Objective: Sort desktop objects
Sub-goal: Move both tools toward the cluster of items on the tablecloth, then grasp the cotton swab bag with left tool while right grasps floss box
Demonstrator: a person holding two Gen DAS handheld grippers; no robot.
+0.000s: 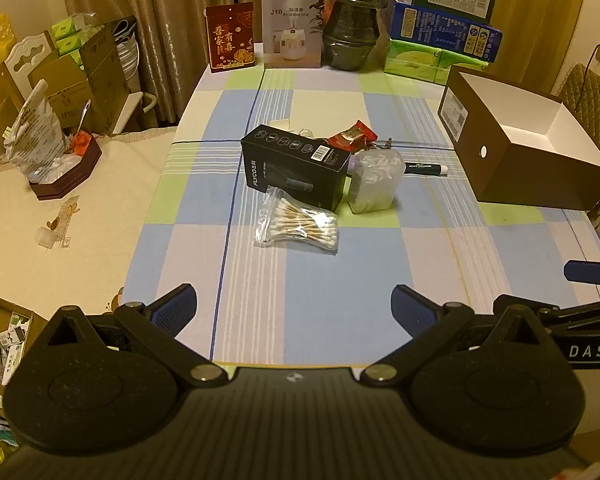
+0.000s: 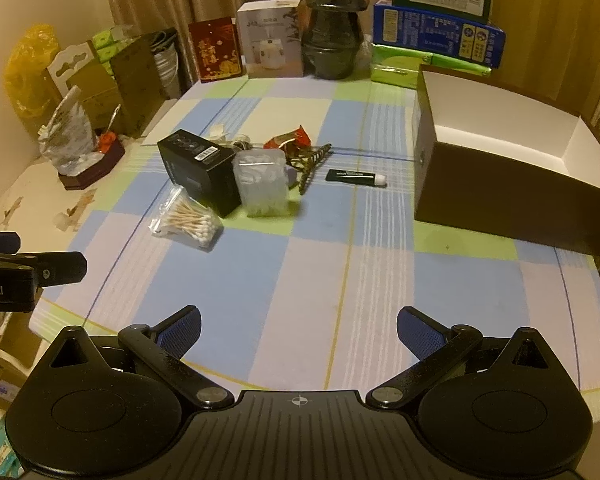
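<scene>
A small heap of clutter sits mid-surface, anchored by one black carton (image 1: 296, 168) printed with white lettering and a barcode sticker, lying on its side. Touching its near corner is one clear bag of cotton swabs (image 1: 298, 226) with wooden stems and white tips. Just right of the carton stands one translucent plastic tub (image 1: 374, 182) holding white pieces. Behind the tub lies one red snack wrapper (image 1: 354, 134), and beside that, seen best from the right wrist, one brownish toothed clip (image 2: 310, 162). Farther right of the carton rests one dark tube with a white cap (image 1: 424, 168), lying flat and apart from the heap. Well right of the carton is one open dark box with a white interior (image 1: 528, 140), nothing visible inside. All of this rests on the checked blue, green and white cloth of the surface (image 1: 340, 280). The left claw (image 1: 294, 306) and the right claw (image 2: 298, 330) each hang over the near edge, well short of the carton, jaws spread wide and gripping nothing.
</scene>
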